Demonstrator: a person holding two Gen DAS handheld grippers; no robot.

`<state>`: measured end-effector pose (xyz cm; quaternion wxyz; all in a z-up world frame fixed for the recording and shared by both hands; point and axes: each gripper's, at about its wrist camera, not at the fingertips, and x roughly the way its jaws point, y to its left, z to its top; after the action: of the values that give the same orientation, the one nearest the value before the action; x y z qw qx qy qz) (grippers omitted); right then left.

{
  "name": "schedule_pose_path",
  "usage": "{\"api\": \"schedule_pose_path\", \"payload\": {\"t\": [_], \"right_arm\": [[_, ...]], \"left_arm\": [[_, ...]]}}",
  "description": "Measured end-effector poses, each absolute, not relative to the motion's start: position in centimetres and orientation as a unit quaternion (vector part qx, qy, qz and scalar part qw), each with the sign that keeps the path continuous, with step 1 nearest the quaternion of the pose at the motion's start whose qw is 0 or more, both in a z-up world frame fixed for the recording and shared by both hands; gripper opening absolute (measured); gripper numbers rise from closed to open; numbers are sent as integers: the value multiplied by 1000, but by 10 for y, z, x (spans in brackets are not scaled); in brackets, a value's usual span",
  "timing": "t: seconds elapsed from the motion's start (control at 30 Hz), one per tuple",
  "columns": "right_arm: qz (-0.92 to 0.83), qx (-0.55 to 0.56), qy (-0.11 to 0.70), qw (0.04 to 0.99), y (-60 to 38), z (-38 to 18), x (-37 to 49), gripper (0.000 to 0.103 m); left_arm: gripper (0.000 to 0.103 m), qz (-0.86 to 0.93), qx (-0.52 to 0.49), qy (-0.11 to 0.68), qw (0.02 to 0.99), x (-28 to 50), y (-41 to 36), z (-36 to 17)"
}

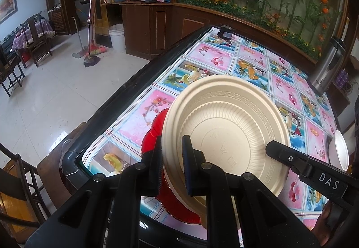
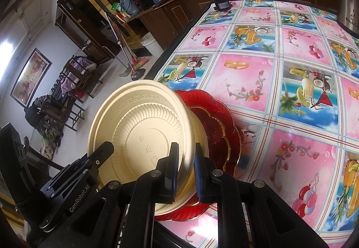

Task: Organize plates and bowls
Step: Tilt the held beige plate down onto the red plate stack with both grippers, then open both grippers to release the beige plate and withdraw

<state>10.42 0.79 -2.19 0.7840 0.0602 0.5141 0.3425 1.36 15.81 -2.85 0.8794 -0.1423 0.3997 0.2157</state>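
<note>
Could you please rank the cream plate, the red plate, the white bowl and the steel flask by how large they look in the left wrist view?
1. cream plate, largest, though nearest the camera
2. red plate, mostly hidden, so unsure
3. steel flask, partly cut off
4. white bowl, smallest

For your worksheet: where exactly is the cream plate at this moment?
In both wrist views the cream plate is clamped at opposite rims by the left hand-held gripper and the right hand-held gripper, directly over the red plate near the table's corner.
</note>
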Motion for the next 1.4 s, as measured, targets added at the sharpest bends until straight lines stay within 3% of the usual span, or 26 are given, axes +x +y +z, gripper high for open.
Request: {"api": "schedule_pose_path", "payload": {"t": [0.5, 0.57, 0.63, 0.67, 0.83, 0.93, 1.0, 1.17, 1.4], "right_arm": [[342, 68, 517, 782, 5, -22, 109, 15], [341, 68, 517, 782, 4, -22, 109, 15], [342, 71, 517, 782, 3, -21, 110, 15], [342, 71, 517, 782, 3, -21, 110, 16], [343, 73, 514, 783, 1, -18, 109, 18], [345, 82, 512, 783, -2, -16, 108, 36], [347, 96, 507, 783, -7, -13, 108, 56], [350, 124, 505, 779, -17, -9, 110, 77], [340, 189, 495, 777, -56, -7, 113, 84]], "left_arm": [[15, 217, -144, 407, 876, 16, 154, -25], [21, 216, -146, 406, 876, 16, 154, -24], [41, 213, -151, 401, 878, 15, 153, -21], [45, 214, -153, 396, 880, 15, 153, -20], [46, 216, -152, 381, 886, 13, 150, -12], [55, 217, -156, 376, 888, 11, 150, -9], [62, 216, -161, 368, 890, 9, 149, -6], [69, 218, -182, 331, 900, 2, 147, 7], [77, 187, -192, 309, 913, 8, 126, 17]]}}
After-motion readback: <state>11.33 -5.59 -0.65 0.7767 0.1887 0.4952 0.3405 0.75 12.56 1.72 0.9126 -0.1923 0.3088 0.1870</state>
